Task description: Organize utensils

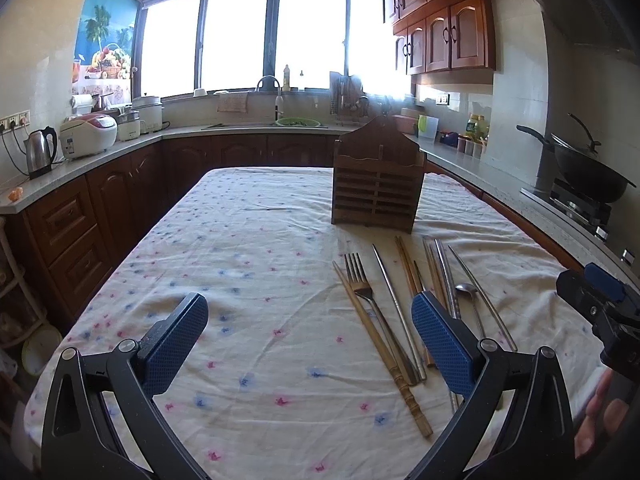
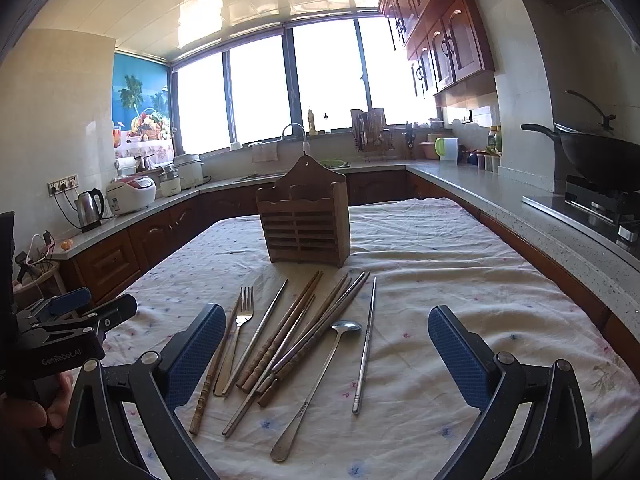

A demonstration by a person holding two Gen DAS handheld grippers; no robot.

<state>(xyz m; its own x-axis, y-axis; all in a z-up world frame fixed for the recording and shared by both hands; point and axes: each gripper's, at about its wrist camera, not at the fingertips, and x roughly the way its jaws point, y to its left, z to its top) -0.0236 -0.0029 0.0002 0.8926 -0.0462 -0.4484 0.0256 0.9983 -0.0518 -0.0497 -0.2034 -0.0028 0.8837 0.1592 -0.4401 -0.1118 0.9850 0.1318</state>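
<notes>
Both tongs are spread wide and grip nothing. Left tongs (image 1: 308,340) fill the bottom of the left wrist view, hovering above the cloth-covered desk (image 1: 240,280), with their right pad just over the near ends of the cutlery. Right tongs (image 2: 326,356) fill the bottom of the right wrist view, their gap framing most of the cutlery row; the left tongs also show at the left edge of that frame, held in a hand (image 2: 24,416).

At frame centre in both views a wooden utensil holder (image 2: 304,224) stands upright on the desk, its slatted front facing the cameras. Just in front of it, towards the lower middle of the frame, the utensils lie flat in a loose row. From left to right in the right wrist view: a bamboo chopstick (image 2: 216,364), a fork (image 2: 238,332) beside it, a bundle of wooden and metal chopsticks (image 2: 296,340) overlapping one another, a spoon (image 2: 320,380) with its bowl pointing towards the holder, and a single metal chopstick (image 2: 366,344) lying slightly apart on the right.
</notes>
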